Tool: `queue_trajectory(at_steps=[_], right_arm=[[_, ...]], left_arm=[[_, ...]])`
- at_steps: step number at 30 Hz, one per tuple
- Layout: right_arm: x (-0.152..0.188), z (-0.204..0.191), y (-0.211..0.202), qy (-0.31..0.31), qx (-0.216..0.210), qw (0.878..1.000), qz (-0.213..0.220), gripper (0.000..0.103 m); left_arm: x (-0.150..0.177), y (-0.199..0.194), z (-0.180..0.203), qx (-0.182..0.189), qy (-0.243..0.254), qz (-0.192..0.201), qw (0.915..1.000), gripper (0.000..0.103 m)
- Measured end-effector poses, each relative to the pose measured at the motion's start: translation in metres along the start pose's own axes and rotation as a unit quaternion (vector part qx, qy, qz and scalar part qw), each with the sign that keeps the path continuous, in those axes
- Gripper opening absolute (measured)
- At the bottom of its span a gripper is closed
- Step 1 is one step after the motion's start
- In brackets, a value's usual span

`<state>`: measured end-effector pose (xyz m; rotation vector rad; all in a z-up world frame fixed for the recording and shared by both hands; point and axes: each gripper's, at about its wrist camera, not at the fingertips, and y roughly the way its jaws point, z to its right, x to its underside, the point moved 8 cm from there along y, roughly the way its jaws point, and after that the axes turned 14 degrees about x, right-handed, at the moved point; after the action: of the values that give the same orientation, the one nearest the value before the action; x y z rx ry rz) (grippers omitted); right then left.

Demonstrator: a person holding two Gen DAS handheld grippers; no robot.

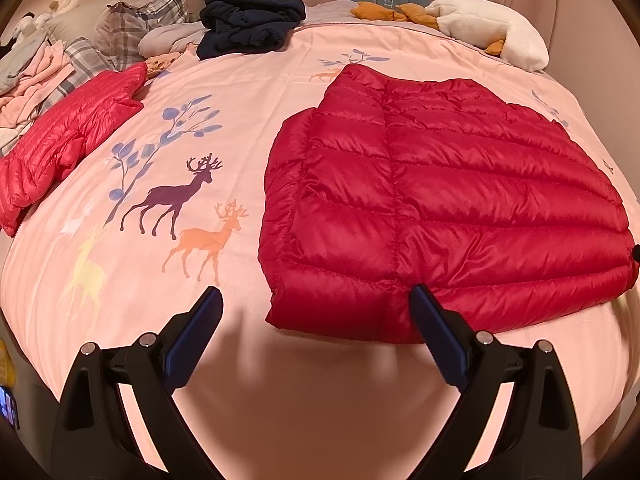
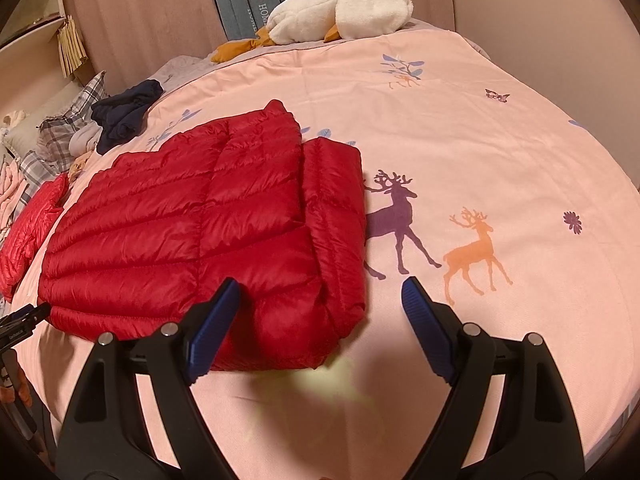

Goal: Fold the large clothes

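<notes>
we see red jacket (image 1: 440, 200) flat on bed (image 1: 200, 80), sides tucked in, so half folded | left gripper (image 1: 316, 300) wide open, empty, jacket hem just ahead to its right | right gripper (image 2: 320, 292) wide open, empty, over hem corner | we judge both poised at hem for next fold

The folded jacket (image 1: 440, 208) lies on the bedspread (image 1: 248, 112) (second jacket (image 1: 68, 140) left, goose toy (image 1: 488, 28) behind).

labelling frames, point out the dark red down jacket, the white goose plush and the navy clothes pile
dark red down jacket (image 1: 440, 200), left wrist view, quilted middle panel
white goose plush (image 2: 344, 8), right wrist view, its body
navy clothes pile (image 1: 252, 24), left wrist view, top folds
</notes>
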<state>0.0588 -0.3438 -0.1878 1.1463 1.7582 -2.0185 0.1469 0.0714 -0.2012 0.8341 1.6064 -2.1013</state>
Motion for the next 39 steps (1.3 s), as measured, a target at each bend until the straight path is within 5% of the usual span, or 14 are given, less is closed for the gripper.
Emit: queue_trajectory(at_steps=[39], right_arm=[[-0.01,0.025,-0.004,0.019,0.024,0.999,0.008,0.084]], left_arm=[[0.008,-0.006,-0.025,-0.011,-0.028,-0.003,0.9995,0.095]])
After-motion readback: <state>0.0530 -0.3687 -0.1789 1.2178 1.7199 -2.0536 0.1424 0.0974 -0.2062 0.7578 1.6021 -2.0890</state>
